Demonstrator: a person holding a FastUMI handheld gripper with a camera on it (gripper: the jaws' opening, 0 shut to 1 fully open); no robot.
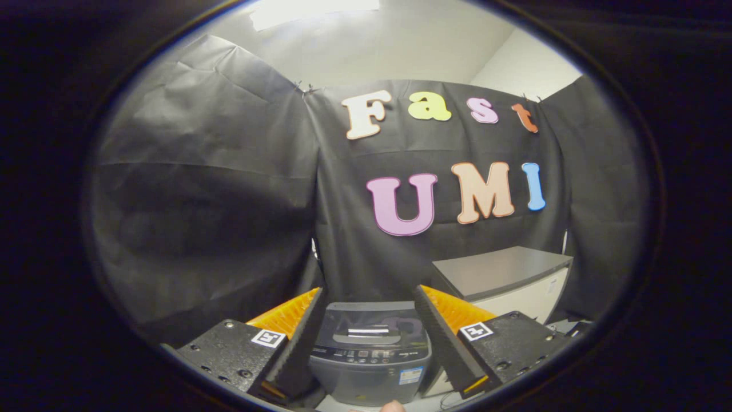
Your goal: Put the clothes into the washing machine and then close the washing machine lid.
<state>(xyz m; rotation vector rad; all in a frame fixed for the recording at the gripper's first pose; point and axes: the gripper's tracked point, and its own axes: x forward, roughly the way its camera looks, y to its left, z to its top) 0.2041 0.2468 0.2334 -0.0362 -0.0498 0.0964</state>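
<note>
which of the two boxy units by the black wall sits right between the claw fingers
The dark grey washing machine, lid down, seen between the open claw fingers. The taller white cabinet with the flat grey top stands beside it, beyond one finger.

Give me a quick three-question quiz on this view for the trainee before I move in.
1. True or false: the washing machine has its lid down.
2. What is the gripper holding? A) a shirt B) nothing C) the lid
3. Fill in: the grey-topped cabinet stands ____ the washing machine.

Key: 1 true. 2 B, the fingers are spread wide with the machine seen between them, farther off. 3 beside, against the black cloth wall.
</note>
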